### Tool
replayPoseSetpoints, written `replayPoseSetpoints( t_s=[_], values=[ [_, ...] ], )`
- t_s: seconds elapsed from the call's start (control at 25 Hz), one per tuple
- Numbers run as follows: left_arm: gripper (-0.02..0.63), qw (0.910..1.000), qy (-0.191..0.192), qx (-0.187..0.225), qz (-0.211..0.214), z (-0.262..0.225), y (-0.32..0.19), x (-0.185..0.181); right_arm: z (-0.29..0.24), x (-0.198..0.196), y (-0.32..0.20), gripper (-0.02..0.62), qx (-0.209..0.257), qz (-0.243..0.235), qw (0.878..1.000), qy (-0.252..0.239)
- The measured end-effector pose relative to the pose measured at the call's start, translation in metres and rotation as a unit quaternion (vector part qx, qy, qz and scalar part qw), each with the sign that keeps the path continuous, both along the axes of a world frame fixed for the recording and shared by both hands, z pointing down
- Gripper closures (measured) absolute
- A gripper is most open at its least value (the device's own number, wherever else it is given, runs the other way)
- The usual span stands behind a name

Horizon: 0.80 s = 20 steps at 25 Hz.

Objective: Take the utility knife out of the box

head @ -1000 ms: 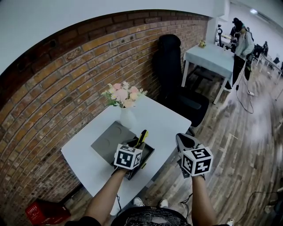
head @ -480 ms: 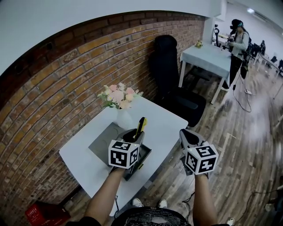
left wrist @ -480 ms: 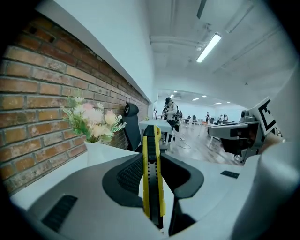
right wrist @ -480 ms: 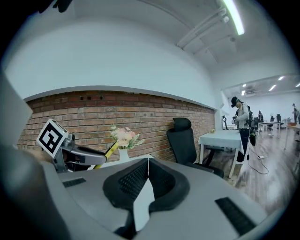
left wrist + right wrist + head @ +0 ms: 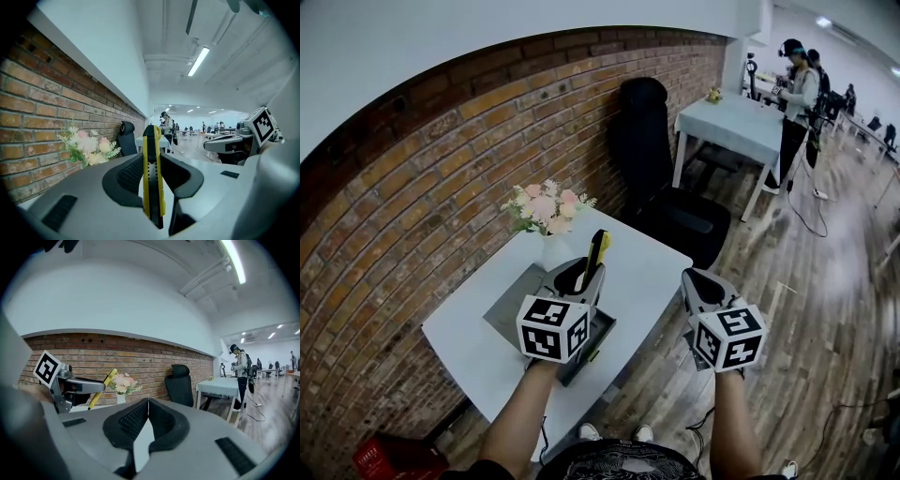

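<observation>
The yellow and black utility knife (image 5: 597, 253) stands almost upright in my left gripper (image 5: 581, 275), whose pads are shut on its lower part. It hangs above the open dark box (image 5: 599, 334) on the white table (image 5: 649, 262). In the left gripper view the knife (image 5: 151, 159) runs up between the two black pads, its tip past them. My right gripper (image 5: 699, 282) floats off the table's right edge, shut with nothing in it; its pads (image 5: 133, 418) meet at the tips. From there the left gripper (image 5: 70, 386) and the knife (image 5: 103, 388) show at the left.
A white vase of pink flowers (image 5: 544, 211) stands at the table's back. A grey flat panel (image 5: 508, 305) lies left of the box. A black office chair (image 5: 652, 150) stands behind the table, a brick wall (image 5: 412, 187) to the left. A person (image 5: 795, 94) stands at a far table.
My left gripper has risen with the knife, lifting it clear above the box. My right gripper has risen a little beside the table.
</observation>
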<state>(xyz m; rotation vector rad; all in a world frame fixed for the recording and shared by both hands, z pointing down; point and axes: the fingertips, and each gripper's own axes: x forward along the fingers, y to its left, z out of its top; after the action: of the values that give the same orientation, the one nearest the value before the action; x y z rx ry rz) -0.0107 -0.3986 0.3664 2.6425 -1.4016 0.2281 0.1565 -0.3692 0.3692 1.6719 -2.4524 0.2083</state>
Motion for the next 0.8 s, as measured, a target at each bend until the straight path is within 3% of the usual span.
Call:
replayPoseSetpoints(
  t_s=[0.36,0.8],
  values=[
    [0.477,0.9972,0.019,0.072,-0.009,-0.035,0.009,0.004,-0.026,-0.001,0.002,0.575,0.033,0.001,0.999,0.001],
    [0.477,0.9978,0.026,0.057,-0.023,-0.025,0.009,-0.005,-0.033,-0.005,0.006,0.576,0.050,0.002,0.999,0.018]
  ],
)
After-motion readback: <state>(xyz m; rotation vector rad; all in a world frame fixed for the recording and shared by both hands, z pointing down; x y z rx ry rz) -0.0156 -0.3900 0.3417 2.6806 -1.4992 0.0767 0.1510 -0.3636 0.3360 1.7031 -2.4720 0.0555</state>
